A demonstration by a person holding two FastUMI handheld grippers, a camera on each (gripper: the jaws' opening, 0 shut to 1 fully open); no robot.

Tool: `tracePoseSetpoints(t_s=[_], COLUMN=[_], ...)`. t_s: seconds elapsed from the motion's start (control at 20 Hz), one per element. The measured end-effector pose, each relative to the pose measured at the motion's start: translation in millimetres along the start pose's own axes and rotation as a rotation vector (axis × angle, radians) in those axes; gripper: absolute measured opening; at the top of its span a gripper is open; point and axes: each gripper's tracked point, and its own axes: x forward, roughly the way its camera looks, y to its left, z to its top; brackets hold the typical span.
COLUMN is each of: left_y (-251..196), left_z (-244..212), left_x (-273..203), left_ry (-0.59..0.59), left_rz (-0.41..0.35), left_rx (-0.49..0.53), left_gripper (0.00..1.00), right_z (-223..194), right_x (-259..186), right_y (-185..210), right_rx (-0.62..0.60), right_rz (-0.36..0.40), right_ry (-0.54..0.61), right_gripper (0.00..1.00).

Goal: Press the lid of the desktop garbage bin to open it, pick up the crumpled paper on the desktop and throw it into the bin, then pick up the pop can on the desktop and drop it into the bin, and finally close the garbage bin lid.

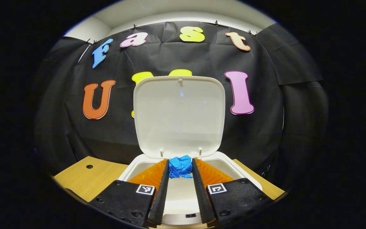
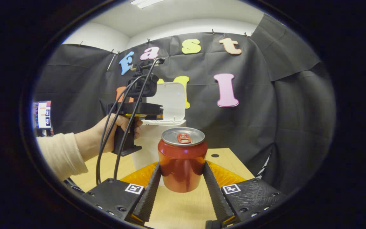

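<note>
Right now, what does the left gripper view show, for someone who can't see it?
The left tool holds blue crumpled paper between its fingertips above the open white bin. The bin's lid stands upright behind it.

Blue crumpled paper point(image 1: 180, 166), red pop can point(image 2: 182, 160)

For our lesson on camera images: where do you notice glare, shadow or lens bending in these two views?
Left gripper view: the raised lid carries faint light spots, and the blue paper is sharp. Right gripper view: the can has bright streaks on its side and a shiny top; the wooden table edge and the cloth wall curve near the rim.
</note>
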Motion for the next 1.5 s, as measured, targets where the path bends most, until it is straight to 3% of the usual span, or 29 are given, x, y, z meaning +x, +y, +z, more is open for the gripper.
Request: tracePoseSetpoints(t_s=[0.3, 0.35, 0.4, 0.55, 0.9, 1.1, 1.35, 1.5], left_y=[-21, -24, -27, -31, -18, -10, 16, 22], left_z=[-4, -6, -6, -12, -6, 12, 21, 7], left_x=[-4, -4, -5, -8, -23, -47, -85, -105], left_ry=[0.011, 0.015, 0.019, 0.033, 0.021, -0.024, -0.063, -0.035], left_rz=[-0.024, -0.031, -0.035, -0.028, 0.008, -0.029, -0.018, -0.042], left_rx=[-0.017, -0.018, -0.017, 0.002, 0.035, 0.011, 0.030, 0.022], left_gripper=[0.47, 0.56, 0.51, 0.93, 0.99, 0.99, 0.99, 0.98], right_z=[10, 15, 18, 19, 29, 33, 37, 41], right_x=[-4, -7, -9, -6, -9, -18, -18, -26], right_y=[-19, -20, -20, -24, -28, -20, -11, 5], right_rx=[-0.004, 0.010, 0.027, 0.033, 0.054, 0.086, 0.067, 0.075], right_rz=[-0.093, -0.094, -0.090, -0.096, -0.108, -0.098, -0.097, -0.046], right_ry=[-0.046, -0.062, -0.074, -0.064, -0.097, -0.127, -0.139, -0.144], right_gripper=[0.75, 0.75, 0.75, 0.75, 0.75, 0.75, 0.75, 0.76])
